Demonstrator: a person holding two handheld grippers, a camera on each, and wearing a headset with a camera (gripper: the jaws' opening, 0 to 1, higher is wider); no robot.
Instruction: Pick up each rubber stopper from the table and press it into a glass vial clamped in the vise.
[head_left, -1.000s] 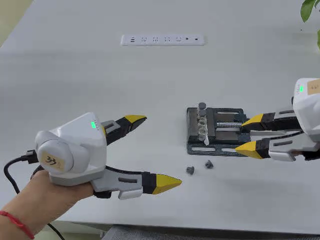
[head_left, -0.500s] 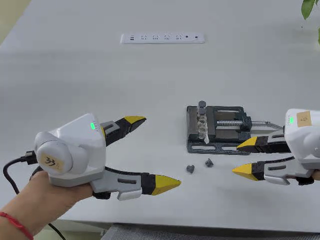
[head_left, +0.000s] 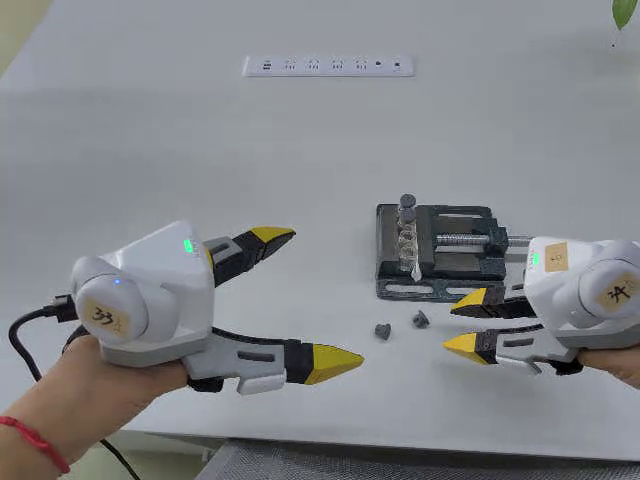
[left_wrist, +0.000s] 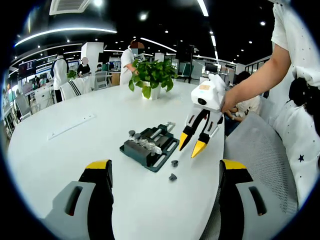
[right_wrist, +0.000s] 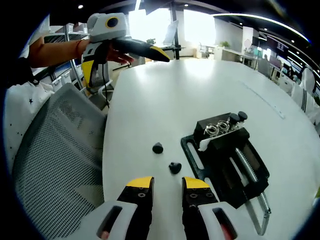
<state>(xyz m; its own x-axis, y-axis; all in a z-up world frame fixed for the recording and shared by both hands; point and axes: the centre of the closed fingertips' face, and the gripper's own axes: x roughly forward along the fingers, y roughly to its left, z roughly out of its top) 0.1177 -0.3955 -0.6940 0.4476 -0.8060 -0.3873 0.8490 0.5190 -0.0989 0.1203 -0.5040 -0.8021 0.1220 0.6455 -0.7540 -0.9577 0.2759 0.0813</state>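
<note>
Two rubber stoppers (head_left: 382, 331) lie on the tabletop (head_left: 300, 150) just before the vise (head_left: 445, 255). Right tongs (head_left: 452, 327), slightly parted and empty, hover beside them. Left tongs (head_left: 325, 295) gape empty, well away from the vise.

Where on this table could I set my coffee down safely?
Best between the power strip and the vise: a wide bare stretch. Left of the vise, beyond the left tongs, is bare too. It's crowded in front of the vise, where two stoppers lie by the right tongs.
</note>
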